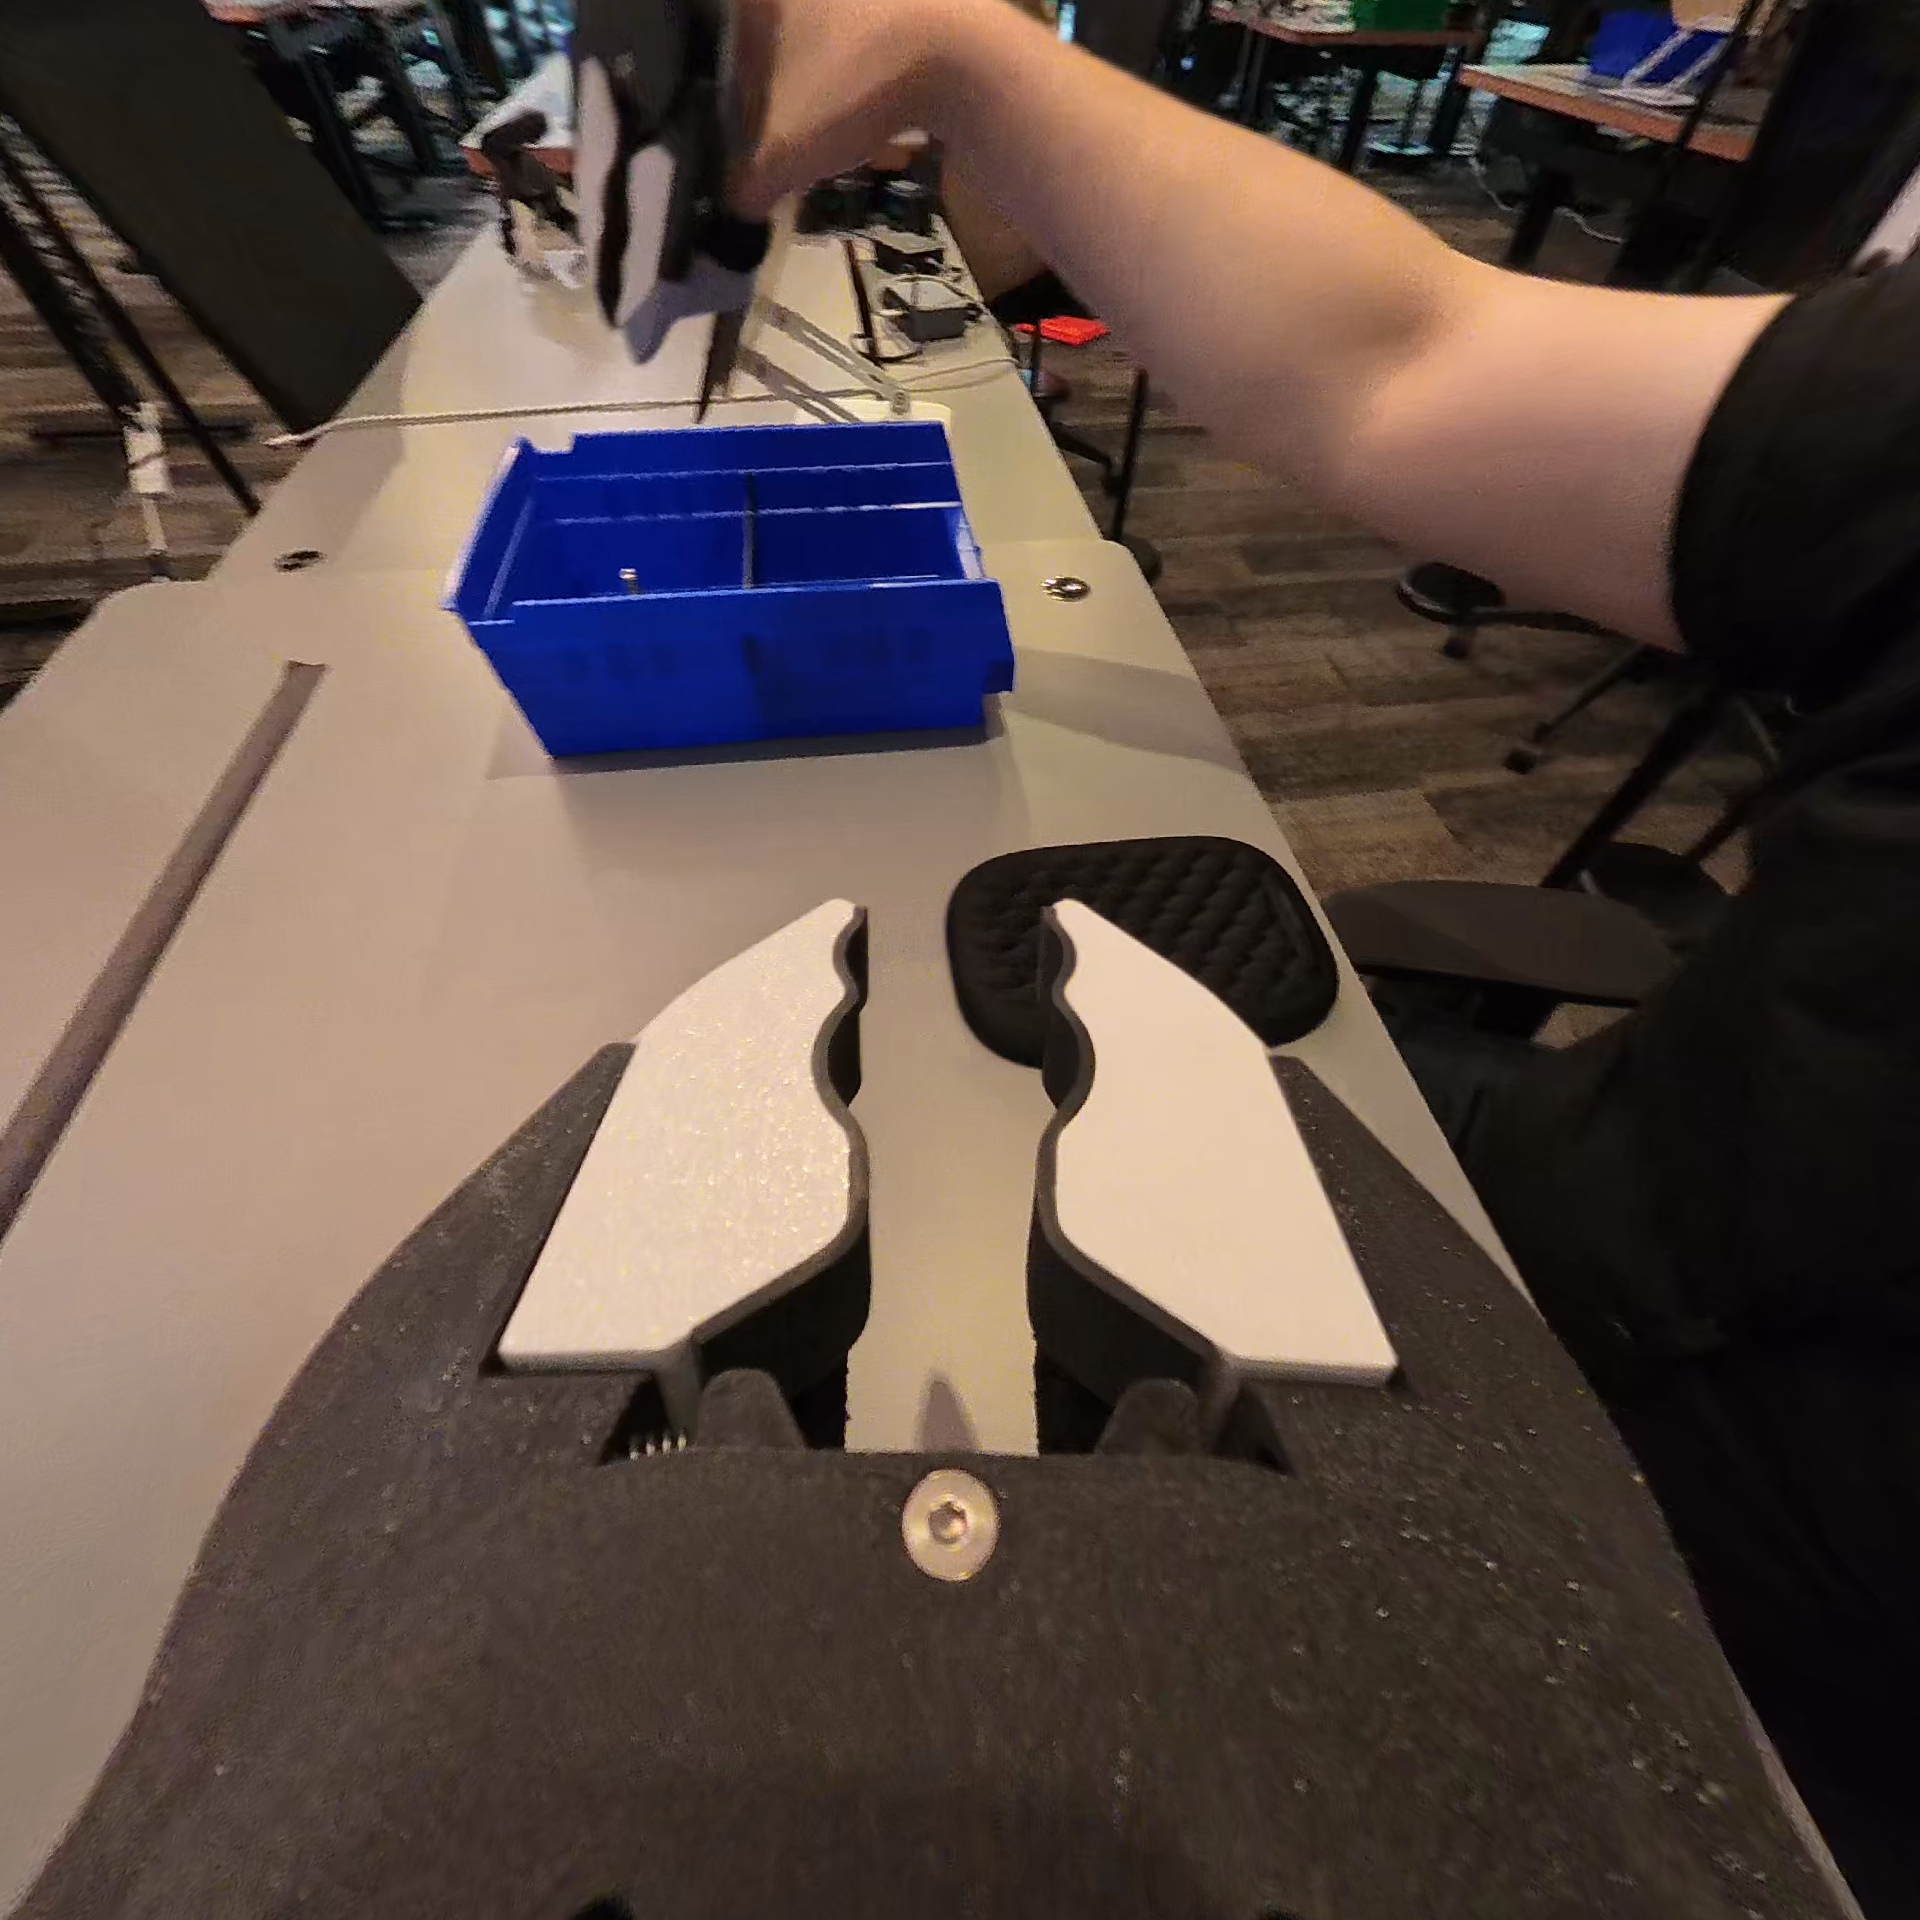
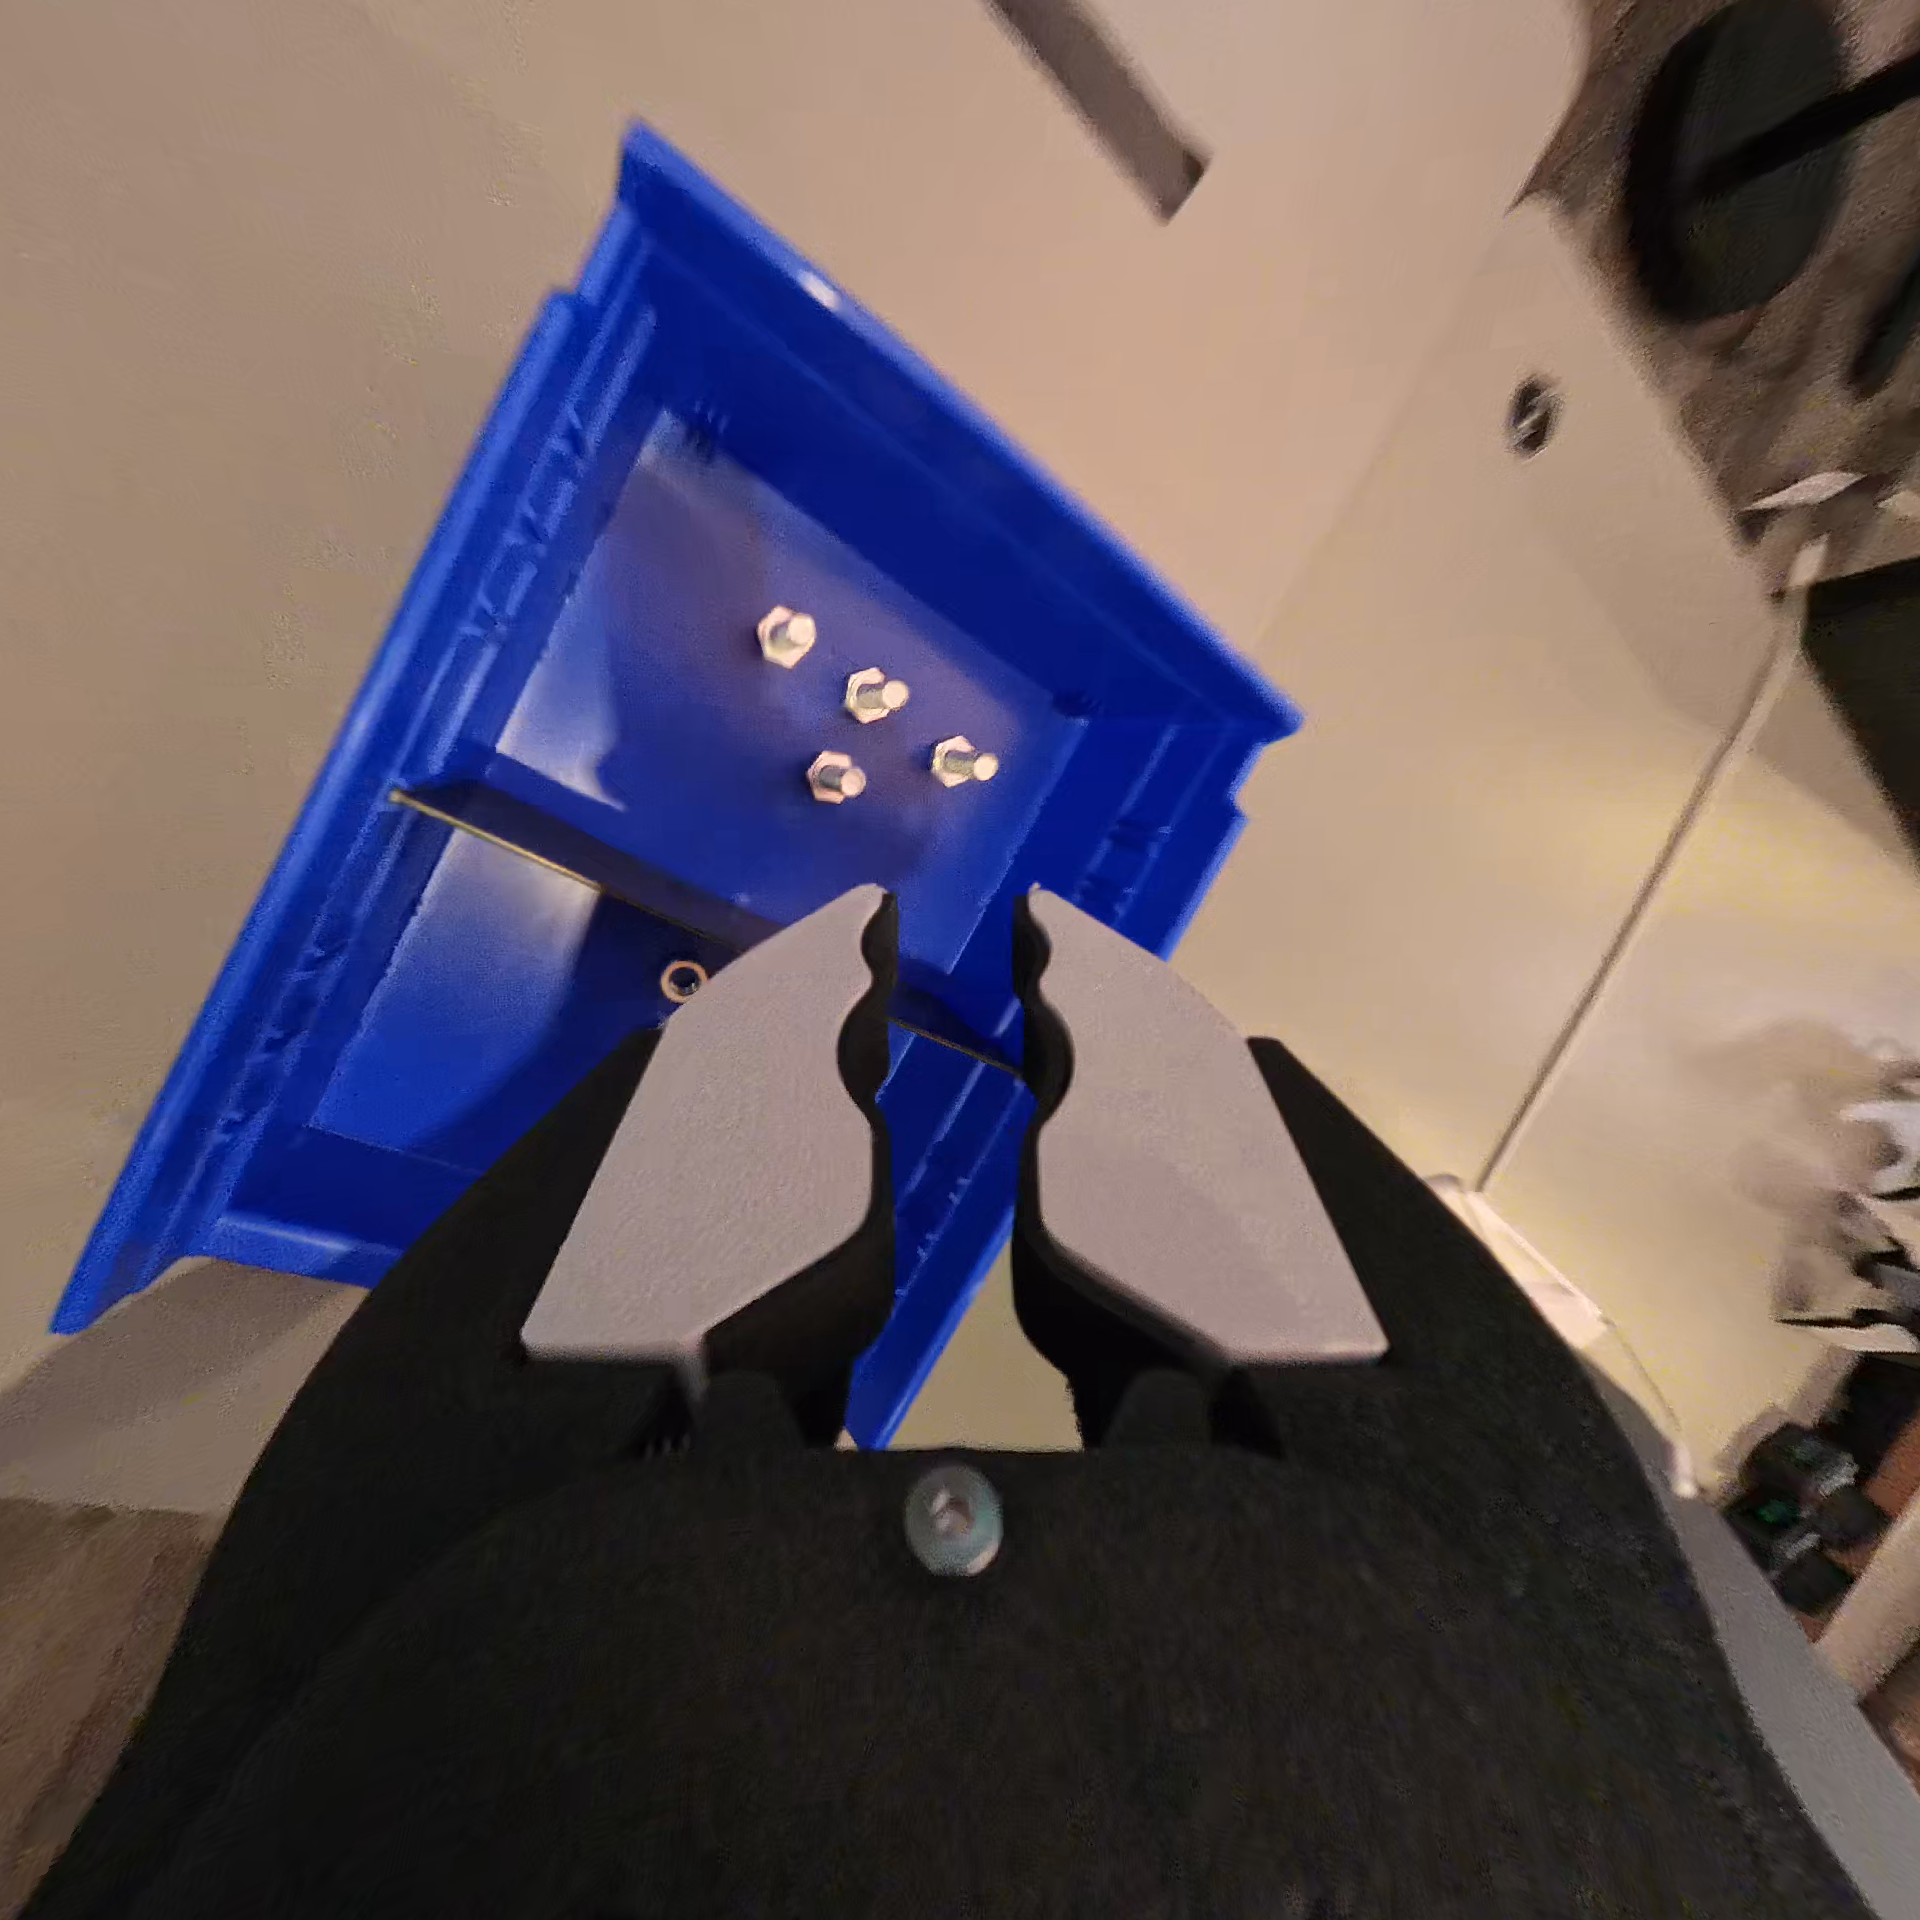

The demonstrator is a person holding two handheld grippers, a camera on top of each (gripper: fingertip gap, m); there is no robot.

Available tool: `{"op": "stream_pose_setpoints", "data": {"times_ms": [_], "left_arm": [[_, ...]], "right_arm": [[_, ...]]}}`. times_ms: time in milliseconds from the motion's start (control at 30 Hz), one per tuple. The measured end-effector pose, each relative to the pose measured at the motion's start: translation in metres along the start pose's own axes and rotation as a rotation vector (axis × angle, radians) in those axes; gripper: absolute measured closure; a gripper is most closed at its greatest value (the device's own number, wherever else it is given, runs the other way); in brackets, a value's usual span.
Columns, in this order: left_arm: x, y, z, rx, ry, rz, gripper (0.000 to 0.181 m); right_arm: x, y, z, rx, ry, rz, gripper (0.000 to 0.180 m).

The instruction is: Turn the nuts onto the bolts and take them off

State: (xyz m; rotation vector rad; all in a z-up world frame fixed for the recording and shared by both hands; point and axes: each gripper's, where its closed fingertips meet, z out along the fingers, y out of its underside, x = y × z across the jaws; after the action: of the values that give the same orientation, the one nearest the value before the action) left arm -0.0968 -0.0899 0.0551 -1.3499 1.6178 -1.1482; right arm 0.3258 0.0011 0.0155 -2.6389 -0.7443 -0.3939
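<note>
A blue divided bin (image 1: 727,623) stands on the grey table (image 1: 364,935), ahead of my left gripper (image 1: 956,920). The left gripper is open and empty, low over the table. A person's hand holds my right gripper (image 1: 644,208) high above the bin's far side. In the right wrist view the right gripper (image 2: 954,909) is open and empty and looks down into the bin (image 2: 935,499). Several upright bolts with nuts (image 2: 875,694) stand in the farther compartment. A small ring-shaped piece (image 2: 682,977) lies in the nearer compartment, by the divider. One bolt tip (image 1: 627,577) shows in the left wrist view.
A black padded rest (image 1: 1174,935) lies at the table's right edge beside the left gripper's right finger. An office chair (image 1: 1507,935) stands just off that edge. A long slot (image 1: 208,810) runs along the table's left. Cables and gear (image 1: 914,301) lie beyond the bin. The tips of one gripper are about 45 cm away from the tips of the other.
</note>
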Motion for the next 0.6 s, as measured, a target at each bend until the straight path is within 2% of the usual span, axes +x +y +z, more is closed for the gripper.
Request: {"op": "stream_pose_setpoints", "data": {"times_ms": [233,467,600], "left_arm": [[-0.013,-0.014,-0.029,0.084,-0.097,-0.022,0.150],[-0.029,-0.017,-0.050,0.090,-0.235,-0.006,0.149],[-0.031,-0.022,-0.055,0.113,-0.273,-0.002,0.149]], "right_arm": [[-0.027,-0.045,-0.074,0.237,0.136,-0.065,0.157],[-0.070,-0.082,-0.110,0.420,0.233,-0.118,0.152],[-0.092,-0.103,-0.131,0.581,0.275,-0.113,0.151]]}}
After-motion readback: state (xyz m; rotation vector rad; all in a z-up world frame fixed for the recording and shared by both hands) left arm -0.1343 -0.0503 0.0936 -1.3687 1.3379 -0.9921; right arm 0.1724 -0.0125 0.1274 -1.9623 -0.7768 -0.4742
